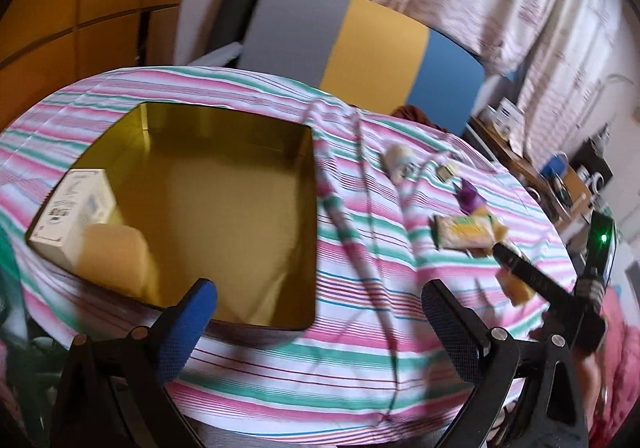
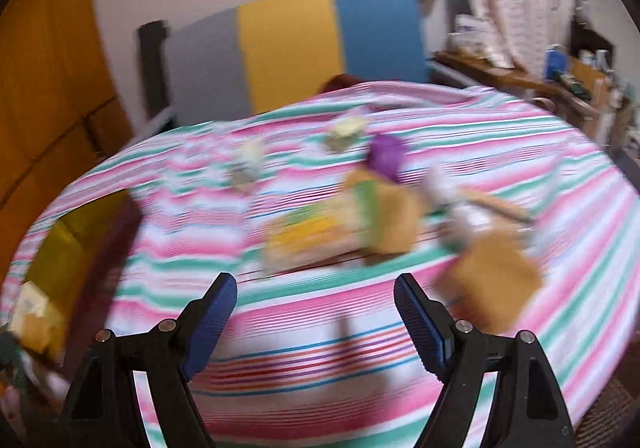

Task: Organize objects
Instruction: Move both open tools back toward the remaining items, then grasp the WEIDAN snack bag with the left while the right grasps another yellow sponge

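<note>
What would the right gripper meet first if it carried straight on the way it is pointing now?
Probably the striped cloth first: the open right gripper points down at bare fabric, short of the blurred yellow-green packet. Depth is hard to judge in the blur.

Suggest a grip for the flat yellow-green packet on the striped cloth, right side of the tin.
Take the packet across its short width near the middle, coming from above. It lies flat on the cloth, long and thin, so a top-down pinch probably suits best. A tan block sits close on its near side, so keep the jaws off that end. Right view is too blurred to refine.
</note>
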`<state>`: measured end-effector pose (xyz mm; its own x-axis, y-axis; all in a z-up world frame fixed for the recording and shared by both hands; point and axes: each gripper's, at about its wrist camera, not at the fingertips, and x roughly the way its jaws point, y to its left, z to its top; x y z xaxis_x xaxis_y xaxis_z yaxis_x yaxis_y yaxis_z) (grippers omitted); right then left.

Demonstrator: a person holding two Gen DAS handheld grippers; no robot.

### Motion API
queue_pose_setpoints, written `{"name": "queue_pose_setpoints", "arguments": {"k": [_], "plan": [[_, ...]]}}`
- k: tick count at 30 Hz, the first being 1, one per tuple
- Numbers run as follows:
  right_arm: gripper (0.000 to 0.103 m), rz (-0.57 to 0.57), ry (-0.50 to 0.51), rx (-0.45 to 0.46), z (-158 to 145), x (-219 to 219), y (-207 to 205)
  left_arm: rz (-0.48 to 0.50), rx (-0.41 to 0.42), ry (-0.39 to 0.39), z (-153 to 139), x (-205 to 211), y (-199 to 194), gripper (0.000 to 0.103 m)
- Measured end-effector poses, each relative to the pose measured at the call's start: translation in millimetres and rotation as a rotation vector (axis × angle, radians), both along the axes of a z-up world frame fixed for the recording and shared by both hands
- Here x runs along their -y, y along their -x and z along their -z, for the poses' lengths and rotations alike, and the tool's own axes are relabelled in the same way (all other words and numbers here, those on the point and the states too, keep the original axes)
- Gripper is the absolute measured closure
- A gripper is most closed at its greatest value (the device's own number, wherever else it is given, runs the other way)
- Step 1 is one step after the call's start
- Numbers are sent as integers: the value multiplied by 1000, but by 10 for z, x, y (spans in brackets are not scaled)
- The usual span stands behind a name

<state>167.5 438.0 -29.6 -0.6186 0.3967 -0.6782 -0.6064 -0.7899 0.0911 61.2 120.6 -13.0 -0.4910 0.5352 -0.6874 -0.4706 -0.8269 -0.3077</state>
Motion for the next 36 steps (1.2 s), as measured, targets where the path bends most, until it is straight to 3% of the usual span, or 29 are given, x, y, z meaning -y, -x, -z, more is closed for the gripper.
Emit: {"name": "queue_pose_setpoints", "arguments": {"k": [3, 8, 17, 22, 24, 28, 33, 36], "plan": [[19, 59, -19, 10, -11, -295, -185, 36, 13, 4, 22, -132, -47, 0], [17, 51, -12, 43, 96, -636, -363, 85, 24, 24, 51, -290, -124, 0], [17, 48, 11, 101, 425, -917, -466, 167, 22, 83, 109, -583, -232, 0], [19, 39, 38, 20, 489, -946, -540, 206, 11, 113, 127, -762, -265, 0], [33, 34, 56, 7, 525, -936, -525, 223, 5, 126, 139, -842, -270, 0], [38, 36, 72, -28, 539, -896, -532, 251, -7, 141, 162, -998, -269, 0], [38, 29, 201, -183, 595, -866, -575, 294, -21, 115, 206, -1263, -158, 0], [38, 5, 212, -221, 652, -776, -532, 331, -35, 126, 228, -1474, -71, 0]]}}
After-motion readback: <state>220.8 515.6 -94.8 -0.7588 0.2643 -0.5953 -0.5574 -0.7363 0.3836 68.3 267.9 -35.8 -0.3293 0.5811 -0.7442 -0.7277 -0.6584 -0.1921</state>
